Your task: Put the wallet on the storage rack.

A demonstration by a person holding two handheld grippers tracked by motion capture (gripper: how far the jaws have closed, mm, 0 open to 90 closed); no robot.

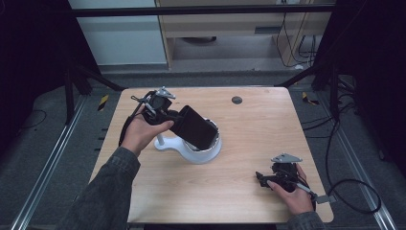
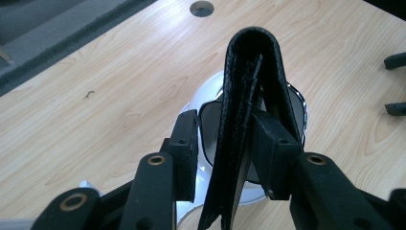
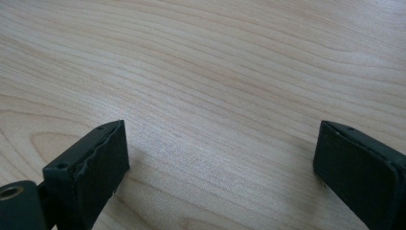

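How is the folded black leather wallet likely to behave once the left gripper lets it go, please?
The folded black leather wallet looks soft and springy: its fold gapes, so it may splay. Propped tilted on the white round mirror stand, it seems apt to slide or topple. It is probably light.

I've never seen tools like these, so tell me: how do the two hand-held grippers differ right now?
The left gripper has a black wallet between its jaws; the right gripper has nothing between its jaws. The left gripper is raised over a white bowl-shaped stand at the middle of the table; the right gripper rests low near the table's front right corner, jaws wide apart. Both have black jaws, and a hand holds each.
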